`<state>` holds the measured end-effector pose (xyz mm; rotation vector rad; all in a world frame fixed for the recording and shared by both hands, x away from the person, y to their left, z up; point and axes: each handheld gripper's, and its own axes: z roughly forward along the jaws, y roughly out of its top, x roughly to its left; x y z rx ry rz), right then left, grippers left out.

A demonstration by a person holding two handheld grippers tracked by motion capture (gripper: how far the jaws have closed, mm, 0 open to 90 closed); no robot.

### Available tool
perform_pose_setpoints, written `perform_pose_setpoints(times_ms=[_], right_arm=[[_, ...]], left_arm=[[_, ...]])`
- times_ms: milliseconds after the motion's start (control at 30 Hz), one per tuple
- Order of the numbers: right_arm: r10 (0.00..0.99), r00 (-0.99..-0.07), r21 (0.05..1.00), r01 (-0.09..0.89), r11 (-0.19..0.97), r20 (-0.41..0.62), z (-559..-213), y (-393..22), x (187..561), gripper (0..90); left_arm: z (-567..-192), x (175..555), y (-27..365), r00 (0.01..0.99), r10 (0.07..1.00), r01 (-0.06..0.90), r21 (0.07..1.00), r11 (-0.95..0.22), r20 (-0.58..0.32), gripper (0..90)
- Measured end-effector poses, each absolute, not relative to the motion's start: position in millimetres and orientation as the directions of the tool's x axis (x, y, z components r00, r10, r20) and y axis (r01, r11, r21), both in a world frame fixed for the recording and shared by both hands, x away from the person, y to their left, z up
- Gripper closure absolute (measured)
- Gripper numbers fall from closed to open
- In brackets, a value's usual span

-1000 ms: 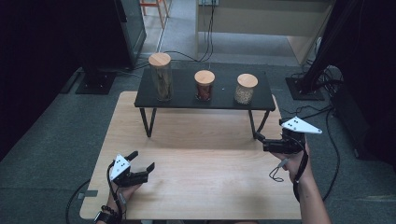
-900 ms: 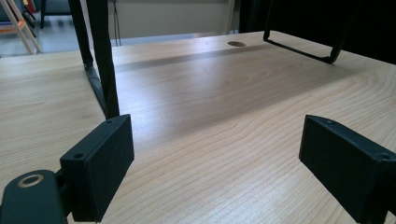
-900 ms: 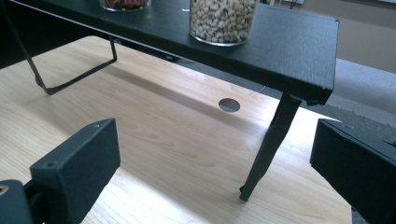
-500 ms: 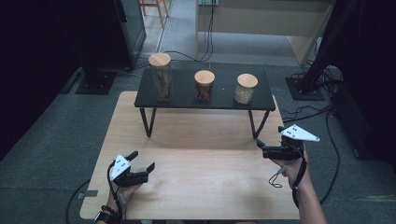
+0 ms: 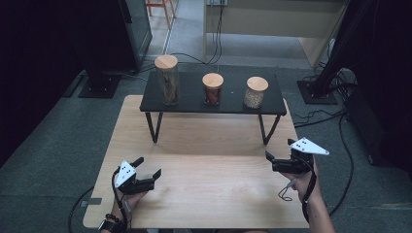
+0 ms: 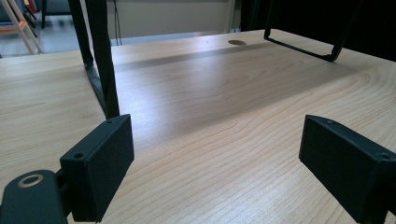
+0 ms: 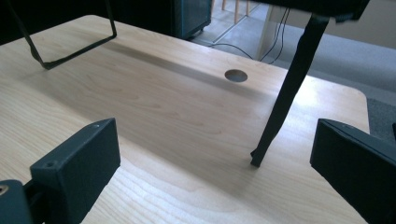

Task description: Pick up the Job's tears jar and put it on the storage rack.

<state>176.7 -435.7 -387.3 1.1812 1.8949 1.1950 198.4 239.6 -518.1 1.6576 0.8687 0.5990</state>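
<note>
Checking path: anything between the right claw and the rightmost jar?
High view: only bare table and the shelf's right leg between right claw and rightmost jar.

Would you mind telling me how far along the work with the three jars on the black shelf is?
Nothing looks done: the three jars stand lidded on the black shelf. The left hand-held gripper and right hand-held gripper are open, empty, low over the wooden table. Reaching and grasping a jar remain.
</note>
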Motion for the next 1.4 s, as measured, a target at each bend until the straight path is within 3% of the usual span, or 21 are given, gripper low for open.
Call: perform_pose_setpoints(times_ms=[1400], right_arm=[[0.936,-0.347,0.905,0.414,0.096,0.060,-474.2,-441.0,147.4,1.4]], left_arm=[[-516.9,197.5,237.4,0.602,0.798,0.233,0.964,-0.130,-0.038,10.2]])
